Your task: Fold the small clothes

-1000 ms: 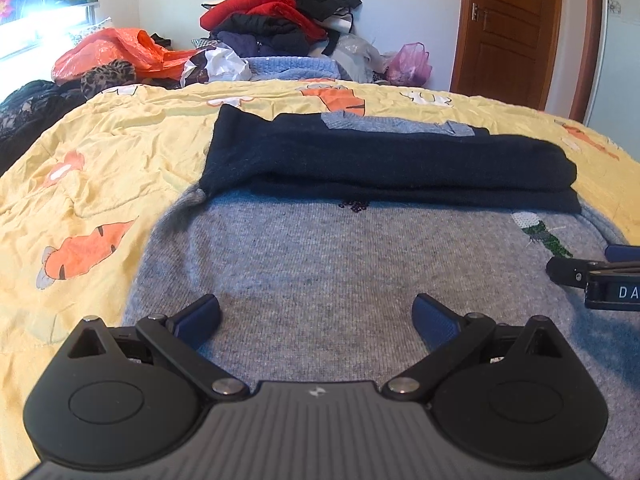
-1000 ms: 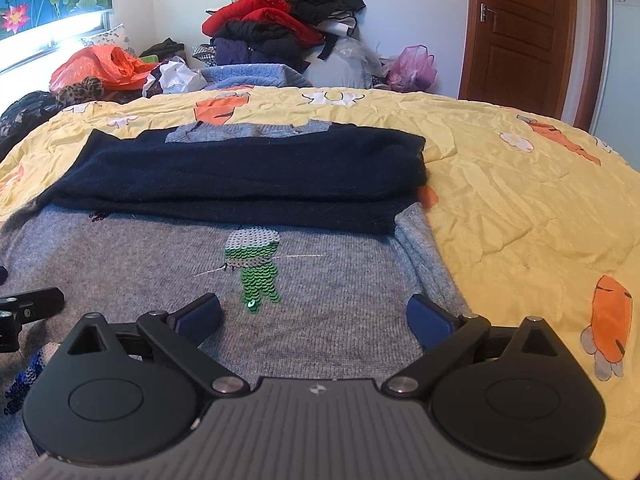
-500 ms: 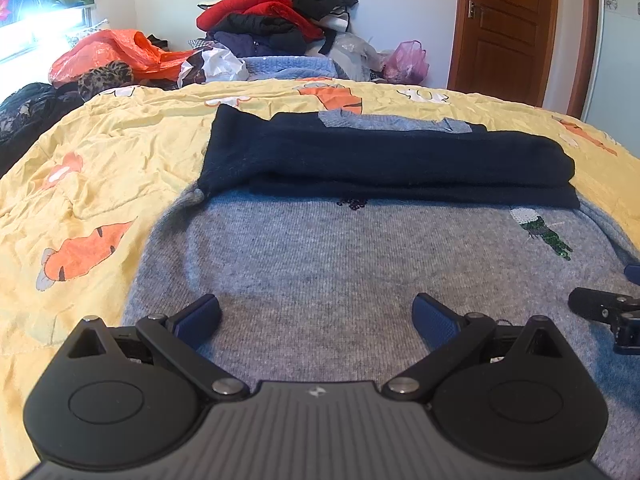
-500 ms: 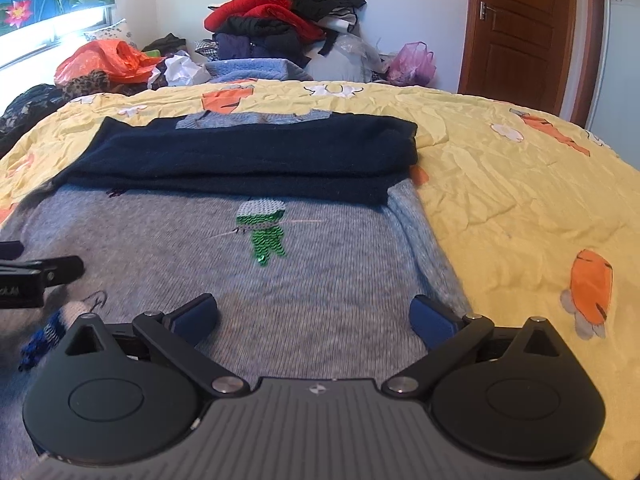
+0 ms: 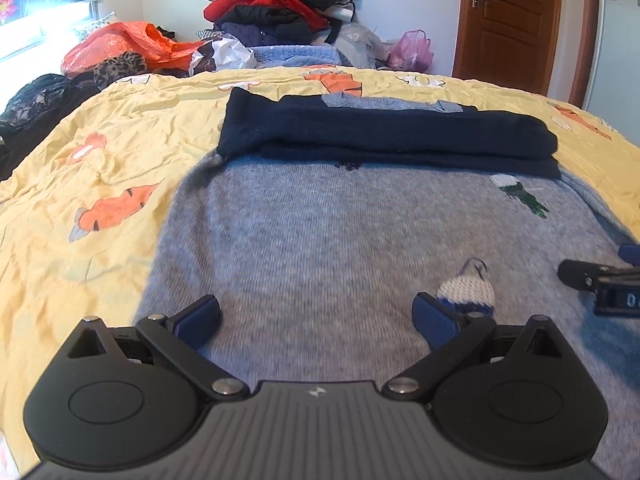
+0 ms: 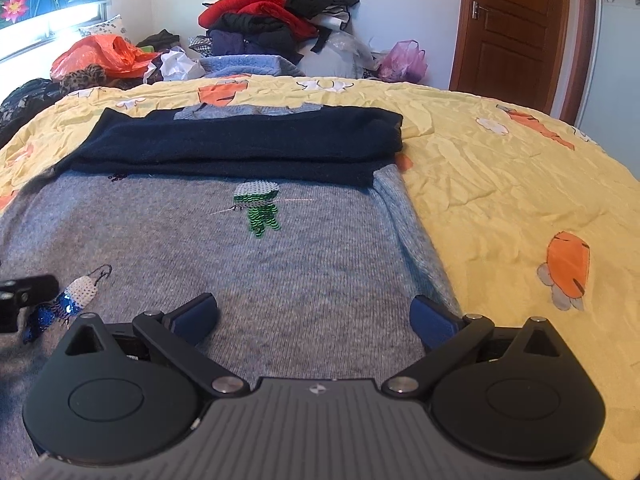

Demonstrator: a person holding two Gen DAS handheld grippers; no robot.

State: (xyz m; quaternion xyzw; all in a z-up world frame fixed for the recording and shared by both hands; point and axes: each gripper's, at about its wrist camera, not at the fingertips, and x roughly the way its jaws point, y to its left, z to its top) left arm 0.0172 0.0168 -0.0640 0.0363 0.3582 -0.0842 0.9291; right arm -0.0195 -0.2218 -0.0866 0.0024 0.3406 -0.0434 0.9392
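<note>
A grey knit sweater (image 5: 340, 232) lies flat on the yellow bed, with its navy sleeves (image 5: 384, 136) folded across its far part. It also shows in the right wrist view (image 6: 240, 248), with navy sleeves (image 6: 248, 144), a green sequin figure (image 6: 258, 206) and a blue-white sequin figure (image 6: 76, 296). My left gripper (image 5: 318, 314) is open and empty above the sweater's near left part. My right gripper (image 6: 316, 314) is open and empty above its near right part. Each gripper's tip shows at the edge of the other's view.
The yellow bedspread (image 6: 500, 200) with orange prints extends on both sides. A pile of clothes (image 5: 280, 12), an orange bag (image 5: 128, 44) and a pink bag (image 5: 412, 52) lie at the far end. A wooden door (image 6: 516, 24) stands at the back right.
Both grippers have drawn back toward the sweater's near edge. The blue-white sequin figure has come into view between them. Both stayed open.
</note>
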